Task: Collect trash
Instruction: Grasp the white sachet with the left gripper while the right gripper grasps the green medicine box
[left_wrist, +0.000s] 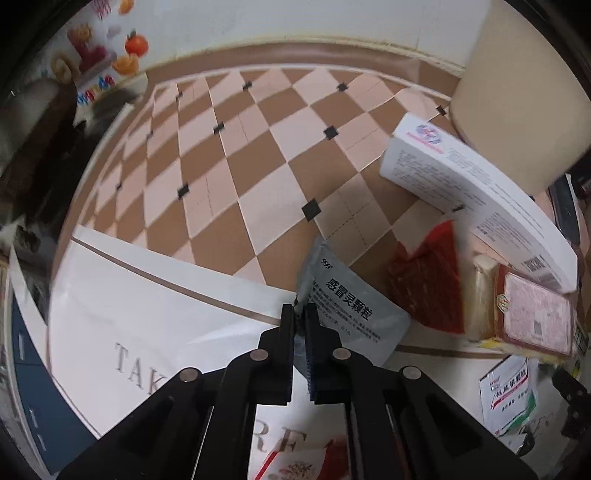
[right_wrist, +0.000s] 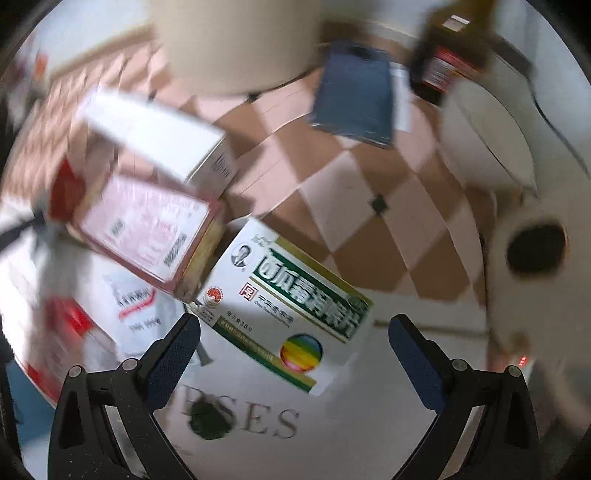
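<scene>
Your left tongs (left_wrist: 300, 314) pinch the grey foil medicine sachet (left_wrist: 347, 306), while your right tongs (right_wrist: 293, 343) stand wide over the green-and-white cardboard medicine box (right_wrist: 288, 310).

Motion blur is smearing most of the right wrist view: the red-topped box (right_wrist: 147, 236) and the white carton (right_wrist: 159, 133) behind it are showing print too soft to read. The dark bottle (right_wrist: 450, 55) is running off the top edge. In the left wrist view, the left gripper (left_wrist: 300, 314) is covering the lower corner of the grey sachet (left_wrist: 351, 306), and the green-and-white sachet (left_wrist: 508, 398) is bearing lettering too blurred to read.
</scene>
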